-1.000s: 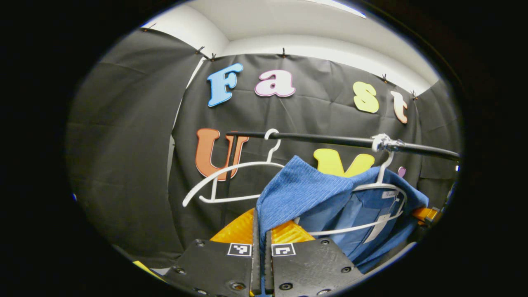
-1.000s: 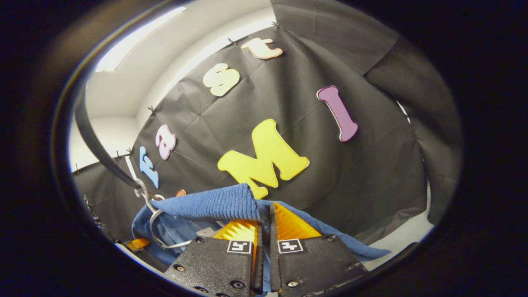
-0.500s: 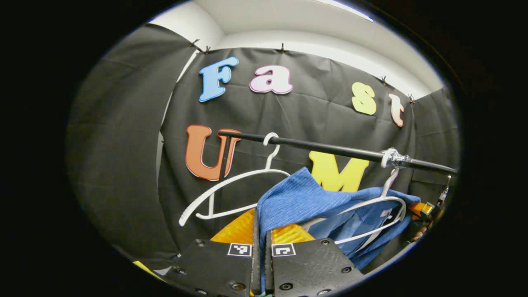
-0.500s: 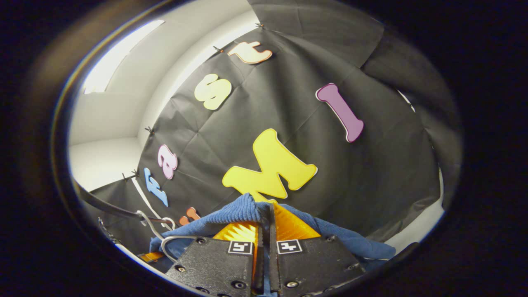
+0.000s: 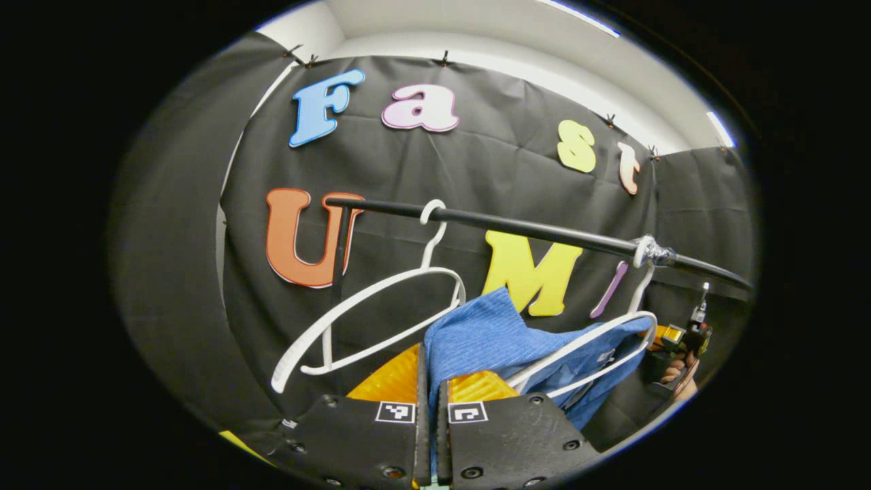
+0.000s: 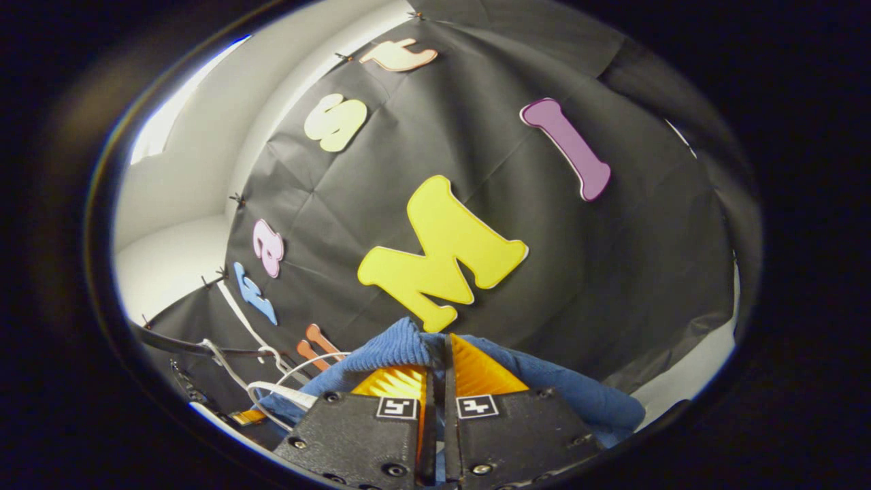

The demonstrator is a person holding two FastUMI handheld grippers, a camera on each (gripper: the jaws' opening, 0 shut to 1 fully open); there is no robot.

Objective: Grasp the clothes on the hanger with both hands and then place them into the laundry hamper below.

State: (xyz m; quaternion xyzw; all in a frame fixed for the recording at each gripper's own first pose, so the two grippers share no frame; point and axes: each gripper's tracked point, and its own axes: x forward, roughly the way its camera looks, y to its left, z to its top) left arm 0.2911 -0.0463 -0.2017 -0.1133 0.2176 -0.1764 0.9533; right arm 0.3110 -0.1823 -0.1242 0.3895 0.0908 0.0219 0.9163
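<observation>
Grippers pinch a blue shirt [image 5: 476,337] at two points while it still drapes over a white hanger [image 5: 599,347] on the black rail [image 5: 544,231]. The left gripper [image 5: 429,401] has its fingers pressed together on a fold of the ribbed cloth at one shoulder; the right gripper [image 6: 435,388] is likewise clamped on a bunch of the same cloth at the other. Holding both shoulders looks meant to keep the shirt spread so it can slide clear of the hanger's arms without snagging. A second hanger [image 5: 367,320], bare, hangs beside it on the rail.

In the left gripper view the right gripper [image 5: 677,337] and the hand [image 5: 677,374] that holds it show small at the far edge, too small to read its jaws there. The shirt's lower half is cut off below both views, and the hamper is out of sight, so how far the shirt must drop cannot be judged. Whether the collar is still hooked over the hanger's neck is hard to tell; it may be partly free. The shirt is yet to go into the hamper.
</observation>
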